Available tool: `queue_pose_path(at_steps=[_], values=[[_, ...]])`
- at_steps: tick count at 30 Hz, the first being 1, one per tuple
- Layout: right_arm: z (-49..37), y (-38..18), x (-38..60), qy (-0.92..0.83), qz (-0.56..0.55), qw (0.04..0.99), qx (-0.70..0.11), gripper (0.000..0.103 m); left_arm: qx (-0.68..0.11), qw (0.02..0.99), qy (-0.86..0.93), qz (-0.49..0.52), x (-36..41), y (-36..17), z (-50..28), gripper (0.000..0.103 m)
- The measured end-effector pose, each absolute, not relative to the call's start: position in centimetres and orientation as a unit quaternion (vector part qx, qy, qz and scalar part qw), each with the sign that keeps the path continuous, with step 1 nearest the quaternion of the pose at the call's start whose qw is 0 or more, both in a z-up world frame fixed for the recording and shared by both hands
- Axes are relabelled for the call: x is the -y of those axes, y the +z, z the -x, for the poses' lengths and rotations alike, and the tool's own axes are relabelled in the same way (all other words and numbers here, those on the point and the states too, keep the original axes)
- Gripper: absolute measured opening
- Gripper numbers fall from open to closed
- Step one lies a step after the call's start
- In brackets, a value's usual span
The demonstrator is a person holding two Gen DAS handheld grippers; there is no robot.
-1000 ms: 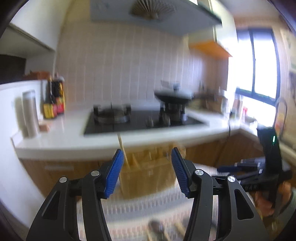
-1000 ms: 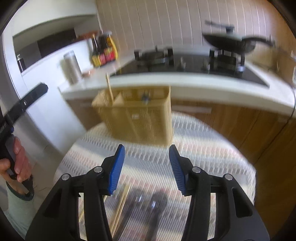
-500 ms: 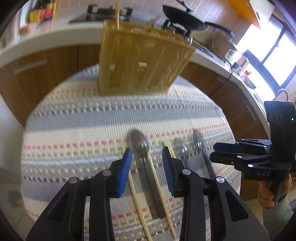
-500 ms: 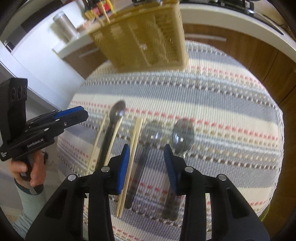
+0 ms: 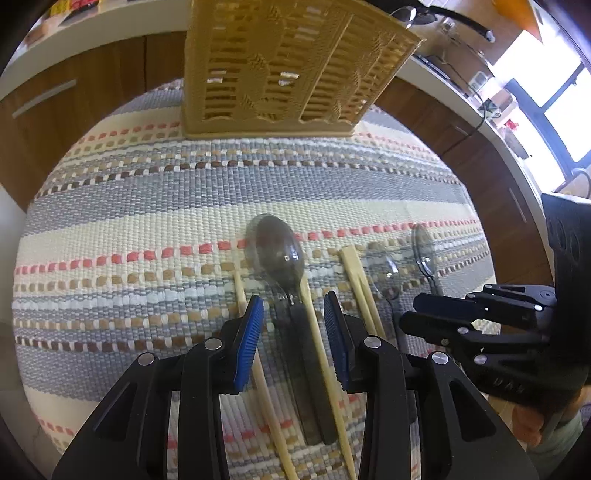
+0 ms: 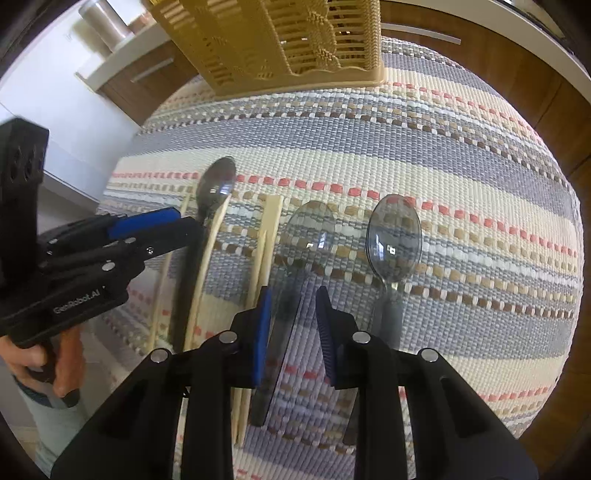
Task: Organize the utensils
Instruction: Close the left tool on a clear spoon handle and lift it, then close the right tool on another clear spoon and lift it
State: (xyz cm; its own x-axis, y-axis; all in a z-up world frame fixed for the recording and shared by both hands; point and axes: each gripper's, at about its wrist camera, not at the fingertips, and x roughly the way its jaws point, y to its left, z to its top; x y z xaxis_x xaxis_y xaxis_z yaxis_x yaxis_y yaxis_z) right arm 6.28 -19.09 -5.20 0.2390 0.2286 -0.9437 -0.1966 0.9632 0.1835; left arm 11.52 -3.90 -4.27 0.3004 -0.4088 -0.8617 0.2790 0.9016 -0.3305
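A striped woven mat [image 5: 147,229] carried a tan slotted basket [image 5: 288,66] at its far edge. Nearer lay three smoky spoons and pale chopsticks [image 6: 264,243]. The left gripper [image 5: 293,332] stood spread over the left spoon [image 5: 277,251]; the right gripper [image 6: 293,321] stood spread over the middle spoon [image 6: 308,236].

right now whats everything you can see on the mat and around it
spoons: three, translucent smoky grey with dark handles, lying side by side on the mat, bowls toward the basket
chopsticks: four, pale wood, two flanking the leftmost spoon, two paired between it and the middle spoon
utensil basket: one, tan slatted plastic, at the mat's far edge
woven mat: one, grey and cream stripes with red and brown dashes
metal canister: one, on the white counter
left gripper: black with blue pads, open, straddling the leftmost spoon's handle
right gripper: same, open, astride the middle spoon's handle
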Motion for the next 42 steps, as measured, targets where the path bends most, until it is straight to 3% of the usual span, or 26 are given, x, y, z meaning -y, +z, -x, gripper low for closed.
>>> queue_pose_path(at_steps=[7,9,12,24,29,33,42], values=[[-7.1,-6.5,17.9,0.118,-0.001,0.793,-0.597,0.017,-0.549,0.811,-0.2,0.021,5.8,-4.9,-11.8,0.029],[-6.9,-6.7,17.2,0.121,0.015,0.794,-0.596,0.013,-0.547,0.815,-0.191,0.006,6.3,-5.1,-11.9,0.017],[-6.6,-7.3,15.9,0.124,0.028,0.795,-0.593,0.011,-0.546,0.815,-0.194,0.017,6.2,-5.0,-11.9,0.01],[-4.2,-7.1,16.9,0.134,0.023,0.798,-0.587,0.007,-0.528,0.815,-0.217,0.099,0.2,-3.2,-10.1,0.009],[-3.8,-7.0,17.2,0.136,0.014,0.794,-0.593,0.007,-0.552,0.811,-0.182,0.067,-1.7,-4.4,-10.4,0.009],[-5.3,-7.3,17.6,0.145,-0.016,0.781,-0.608,0.009,-0.559,0.807,-0.179,0.065,-3.1,-4.4,-10.7,0.027],[-6.1,-7.0,19.4,0.156,-0.033,0.776,-0.61,0.014,-0.575,0.797,-0.18,0.039,-1.5,-4.8,-11.2,0.033]])
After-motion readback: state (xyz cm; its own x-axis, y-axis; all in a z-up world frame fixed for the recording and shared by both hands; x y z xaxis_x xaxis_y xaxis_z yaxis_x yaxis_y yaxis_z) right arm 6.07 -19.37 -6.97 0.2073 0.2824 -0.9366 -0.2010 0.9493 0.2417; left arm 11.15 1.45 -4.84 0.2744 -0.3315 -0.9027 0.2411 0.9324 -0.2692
